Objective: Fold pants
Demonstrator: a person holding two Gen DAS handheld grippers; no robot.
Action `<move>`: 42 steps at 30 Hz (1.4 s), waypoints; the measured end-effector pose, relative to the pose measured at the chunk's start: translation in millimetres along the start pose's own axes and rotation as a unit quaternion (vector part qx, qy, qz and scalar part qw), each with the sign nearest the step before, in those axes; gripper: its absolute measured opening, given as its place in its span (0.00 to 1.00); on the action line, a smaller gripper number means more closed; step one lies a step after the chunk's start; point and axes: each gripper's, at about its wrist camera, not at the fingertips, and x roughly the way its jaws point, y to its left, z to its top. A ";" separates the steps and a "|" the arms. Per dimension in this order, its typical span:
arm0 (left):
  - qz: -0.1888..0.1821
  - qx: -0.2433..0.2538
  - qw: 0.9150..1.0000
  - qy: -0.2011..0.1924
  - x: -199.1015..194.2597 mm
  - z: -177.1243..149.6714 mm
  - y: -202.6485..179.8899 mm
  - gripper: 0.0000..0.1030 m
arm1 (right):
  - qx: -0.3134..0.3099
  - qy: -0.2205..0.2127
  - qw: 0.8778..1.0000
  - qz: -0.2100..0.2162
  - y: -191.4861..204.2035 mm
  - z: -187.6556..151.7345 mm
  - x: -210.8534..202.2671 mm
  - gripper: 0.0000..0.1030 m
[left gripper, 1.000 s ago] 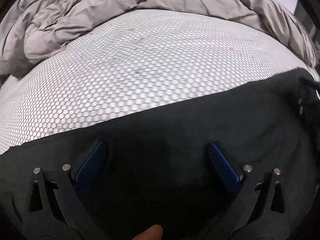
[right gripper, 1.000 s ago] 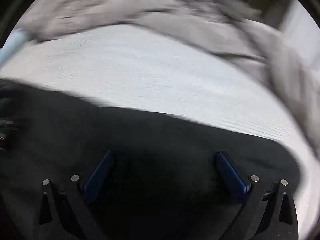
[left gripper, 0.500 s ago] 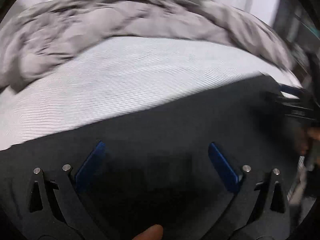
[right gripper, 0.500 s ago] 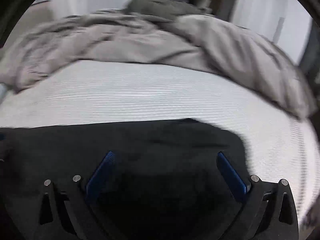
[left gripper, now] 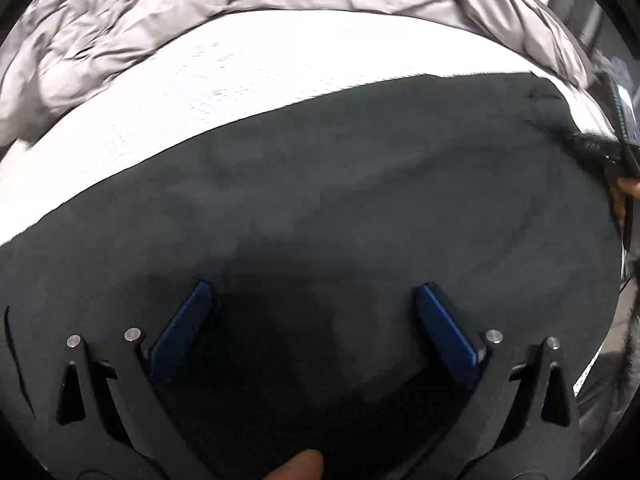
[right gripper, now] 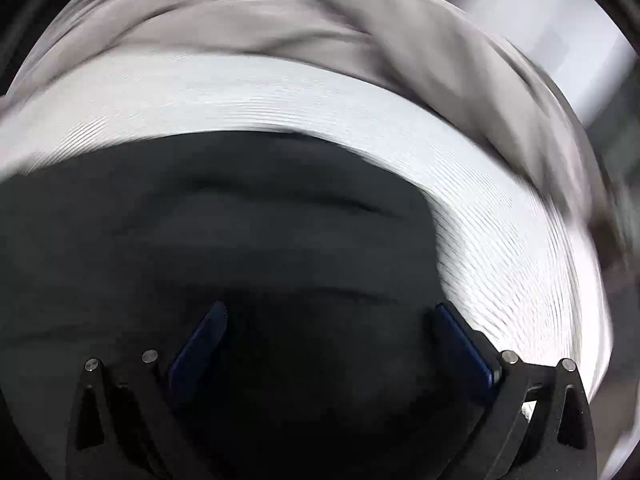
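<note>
Black fabric is filling the lower half of both views: the pants (left gripper: 340, 200) are lying spread flat on the white mattress (left gripper: 224, 80) of a bed, their far edge running across it and a few shallow wrinkles showing in the right wrist view (right gripper: 248, 216). The left gripper (left gripper: 312, 304) is hovering low over the cloth with its blue fingers (left gripper: 182, 330) spread wide and gripping nothing; the right gripper (right gripper: 328, 326) is likewise wide apart and holding nothing, though its view is motion-blurred. Beyond the mattress a crumpled grey duvet (left gripper: 200, 8) is lying bunched. The garment seems laid out and the next fold not yet started; the next move probably calls for each gripper pinching an edge and carrying it across.
</note>
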 end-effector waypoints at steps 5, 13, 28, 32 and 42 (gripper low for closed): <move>0.003 -0.008 1.000 -0.015 -15.7 -2.9 -0.1 0.99 | -0.006 -0.027 1.000 0.006 2.3 -2.6 -26.0 1.00; -0.068 0.019 0.997 -0.038 -25.6 0.4 -39.1 0.99 | -0.135 -0.060 0.977 0.155 130.2 -46.2 -101.8 1.00; -0.037 0.018 0.999 -0.003 -8.0 -20.8 -7.5 0.99 | -0.019 -0.006 1.000 -0.014 -4.7 -61.9 -53.5 1.00; -0.012 -0.009 0.999 -0.037 -25.5 -21.5 -7.0 0.99 | -0.099 -0.046 0.992 -0.058 26.4 -61.5 -91.6 1.00; -0.090 0.072 0.993 -0.037 -36.0 -49.2 -77.2 0.99 | -0.227 -0.052 0.950 0.210 141.7 -111.1 -132.6 1.00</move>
